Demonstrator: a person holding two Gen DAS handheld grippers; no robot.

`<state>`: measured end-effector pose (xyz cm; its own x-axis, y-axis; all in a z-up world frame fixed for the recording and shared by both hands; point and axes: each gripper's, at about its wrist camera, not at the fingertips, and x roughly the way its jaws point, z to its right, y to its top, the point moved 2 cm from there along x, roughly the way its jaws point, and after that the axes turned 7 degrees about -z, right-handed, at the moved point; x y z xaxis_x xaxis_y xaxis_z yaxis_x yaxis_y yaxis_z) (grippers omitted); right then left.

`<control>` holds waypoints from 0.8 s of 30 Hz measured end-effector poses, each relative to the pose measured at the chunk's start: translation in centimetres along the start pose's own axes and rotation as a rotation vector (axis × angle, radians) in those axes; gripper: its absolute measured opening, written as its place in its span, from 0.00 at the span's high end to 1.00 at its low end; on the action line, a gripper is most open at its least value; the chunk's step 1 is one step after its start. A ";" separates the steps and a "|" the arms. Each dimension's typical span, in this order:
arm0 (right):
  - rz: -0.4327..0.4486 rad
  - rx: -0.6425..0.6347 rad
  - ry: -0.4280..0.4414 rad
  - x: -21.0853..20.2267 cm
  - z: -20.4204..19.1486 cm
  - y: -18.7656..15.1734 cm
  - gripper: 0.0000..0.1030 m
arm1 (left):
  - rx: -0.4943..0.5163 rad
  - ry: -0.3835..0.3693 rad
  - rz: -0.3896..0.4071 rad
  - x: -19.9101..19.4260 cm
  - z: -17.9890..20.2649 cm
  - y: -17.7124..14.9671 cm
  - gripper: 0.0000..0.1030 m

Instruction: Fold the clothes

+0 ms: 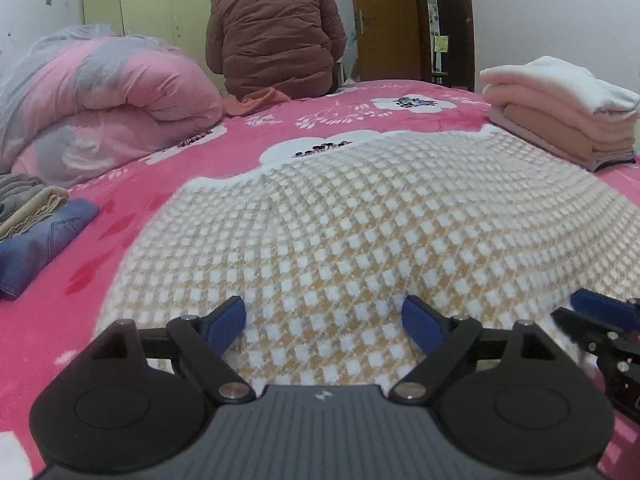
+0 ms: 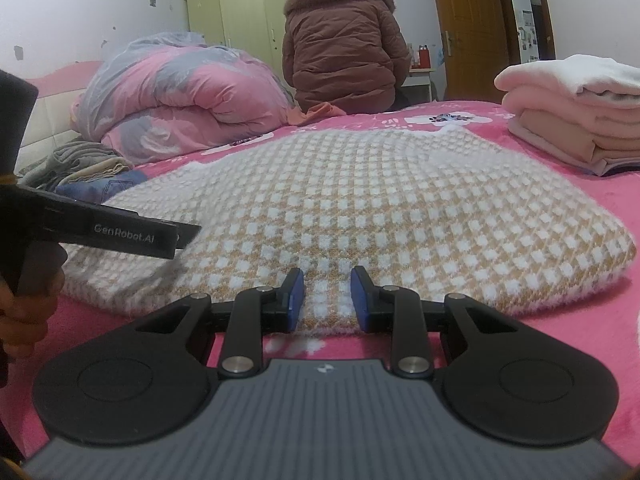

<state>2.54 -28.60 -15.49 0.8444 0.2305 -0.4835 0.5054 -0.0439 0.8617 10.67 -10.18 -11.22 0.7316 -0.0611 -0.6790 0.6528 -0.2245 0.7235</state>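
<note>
On my far left, a loose heap of clothes (image 1: 36, 220) waits on the bed (image 1: 132, 216): I count three pieces there, a grey one, a beige one and a blue denim one. Behind them sits one rolled pink quilt (image 1: 112, 108). My left gripper (image 1: 324, 322) has its jaws wide apart over the near part of the checked sweater (image 1: 360, 220), with knit bulging up between them but not pinched. The sweater lies spread in the middle of the bed, one garment, beige and white. My right gripper (image 2: 326, 300) sits at the sweater's near hem, its jaws narrow, with a strip of hem between them; I judge the pads are clamped on that strip, though the contact is hard to see. Past the sweater one person (image 1: 276, 28) in a brown padded coat sits with their back to me. On the far right stands one folded stack (image 1: 560, 112); I make out about four layers, but cannot be sure.

I judge this is the start of a fold: the right has its hem, the left must now close on its own bit of edge, then both lift together and carry the near side over
</note>
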 end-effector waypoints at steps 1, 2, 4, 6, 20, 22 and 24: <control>0.004 0.001 0.002 0.0 0.0 0.0 0.75 | -0.002 -0.002 0.000 0.0 -0.1 -0.1 0.15; 0.010 0.005 0.006 -0.1 0.1 -0.1 0.75 | -0.003 -0.004 0.001 -0.1 -0.1 -0.1 0.15; 0.014 0.019 0.023 -0.2 0.3 0.0 0.73 | -0.005 -0.008 0.003 -0.1 -0.3 -0.3 0.15; -0.003 0.037 0.043 -0.4 0.6 0.4 0.68 | -0.007 -0.013 0.005 -0.2 -0.3 -0.3 0.15; -0.021 -0.025 -0.087 5.1 2.4 9.1 0.19 | -0.005 -0.039 0.007 -0.2 -0.8 -0.4 0.15; -0.111 -0.030 -0.132 8.5 3.4 7.6 0.09 | 0.009 -0.039 0.010 -0.2 -0.8 -0.5 0.15; -0.103 -0.051 -0.152 8.3 2.9 7.8 0.09 | 0.008 -0.057 0.010 -0.4 -1.1 -0.4 0.15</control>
<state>14.03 -29.82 -13.24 0.8078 0.0812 -0.5839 0.5842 0.0227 0.8113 10.33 -8.97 -11.12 0.7253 -0.1190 -0.6781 0.6440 -0.2309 0.7293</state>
